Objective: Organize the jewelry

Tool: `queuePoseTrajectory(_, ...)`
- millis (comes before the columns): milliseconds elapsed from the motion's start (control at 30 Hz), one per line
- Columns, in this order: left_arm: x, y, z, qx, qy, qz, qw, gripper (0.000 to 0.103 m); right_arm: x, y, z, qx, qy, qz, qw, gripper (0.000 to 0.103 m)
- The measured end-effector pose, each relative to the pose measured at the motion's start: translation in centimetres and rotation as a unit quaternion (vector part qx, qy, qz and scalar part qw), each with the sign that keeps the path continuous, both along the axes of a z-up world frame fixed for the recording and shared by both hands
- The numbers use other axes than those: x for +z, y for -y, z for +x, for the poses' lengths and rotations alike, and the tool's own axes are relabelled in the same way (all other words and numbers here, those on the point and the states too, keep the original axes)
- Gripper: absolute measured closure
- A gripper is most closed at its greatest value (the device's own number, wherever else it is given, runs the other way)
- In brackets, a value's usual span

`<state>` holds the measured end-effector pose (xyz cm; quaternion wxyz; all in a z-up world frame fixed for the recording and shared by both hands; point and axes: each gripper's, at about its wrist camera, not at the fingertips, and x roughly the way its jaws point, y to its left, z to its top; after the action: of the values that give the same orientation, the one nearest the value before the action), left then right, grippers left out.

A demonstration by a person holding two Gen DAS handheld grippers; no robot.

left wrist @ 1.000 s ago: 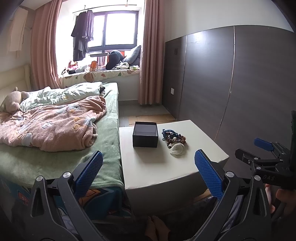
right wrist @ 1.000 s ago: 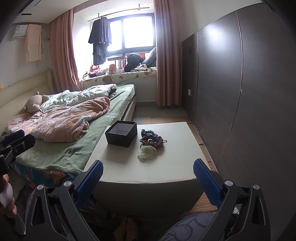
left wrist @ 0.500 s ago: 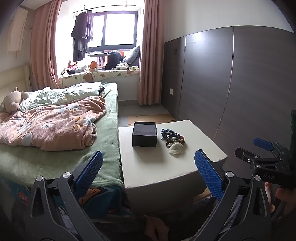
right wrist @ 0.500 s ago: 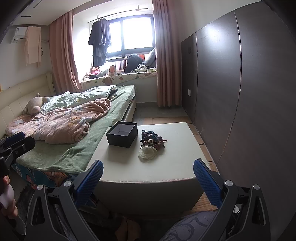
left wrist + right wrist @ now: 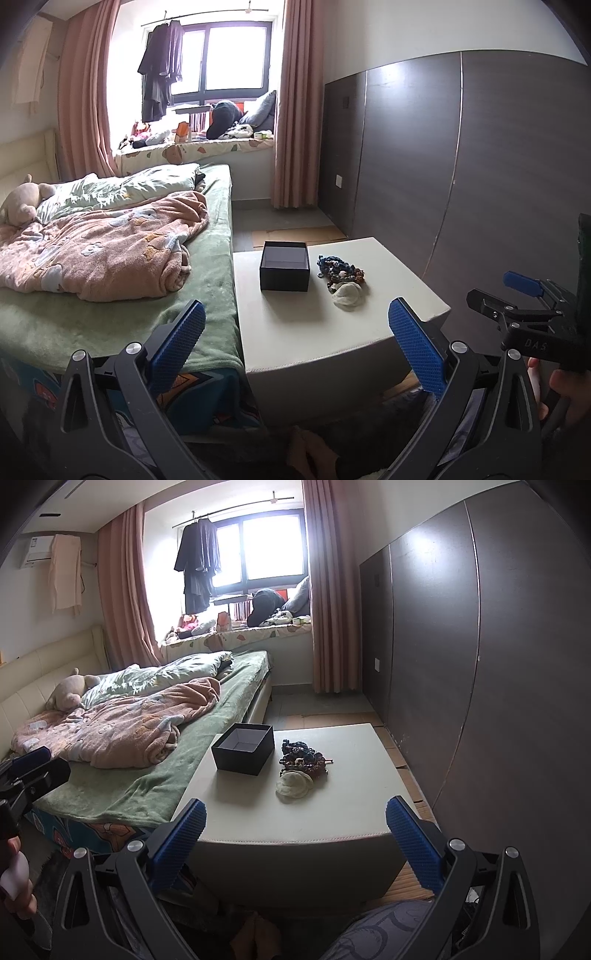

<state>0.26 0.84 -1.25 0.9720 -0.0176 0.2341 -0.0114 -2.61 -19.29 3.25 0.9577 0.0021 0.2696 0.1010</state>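
An open, empty black box (image 5: 284, 265) (image 5: 243, 750) stands on a white low table (image 5: 314, 325) (image 5: 295, 819). Right of it lies a pile of dark beaded jewelry (image 5: 340, 268) (image 5: 303, 757) with a pale cream bracelet (image 5: 347, 294) (image 5: 294, 783) in front of it. My left gripper (image 5: 295, 343) is open and empty, short of the table's near edge. My right gripper (image 5: 295, 830) is open and empty, also short of the near edge; it shows at the right in the left wrist view (image 5: 524, 295).
A bed (image 5: 110, 295) with a pink blanket (image 5: 103, 247) (image 5: 122, 727) adjoins the table's left side. A dark wardrobe wall (image 5: 480, 166) runs along the right. The window seat (image 5: 236, 635) with clutter is at the far end.
Both views have shifted slightly; the table and jewelry sit a little higher in the left wrist view. Both grippers stay open and nothing on the table has moved.
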Motion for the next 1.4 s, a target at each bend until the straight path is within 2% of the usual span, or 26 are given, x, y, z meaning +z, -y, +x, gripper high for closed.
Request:
queuePoseTrajectory(333,0.0,0.3,0.2,-0.002,-0.001,0.002,1.0000,0.004,0.1,0.5,0.2,-0.003,0.000,0.003,1.000,0.007)
queuePoseTrajectory(667,-0.8,0.4,2.3,-0.009,-0.016,-0.002,0.9998,0.004,-0.4,1.1,1.6,-0.004,-0.012,0.012,1.000,0.007)
queuePoseTrajectory(1000,-3.3,0.5,8.2,-0.022,-0.045,-0.023,0.9985,0.004,-3.1,1.8,6.4,0.013,-0.046,0.022,0.999,0.008)
queuePoseTrajectory(1167,-5.2,0.5,12.6,-0.031,-0.066,-0.038,0.9966,0.004,-5.6,1.7,10.7,0.018,-0.083,0.025,0.996,0.022)
queuePoseTrajectory(1233,-6.2,0.6,14.8,-0.034,-0.080,-0.044,0.9952,0.007,-7.0,1.4,13.0,0.020,-0.106,0.032,0.994,0.027)
queuePoseTrajectory(1400,-9.0,0.9,19.8,-0.048,-0.126,-0.067,0.9886,0.027,-9.7,1.0,17.5,0.025,-0.145,0.046,0.988,0.035)
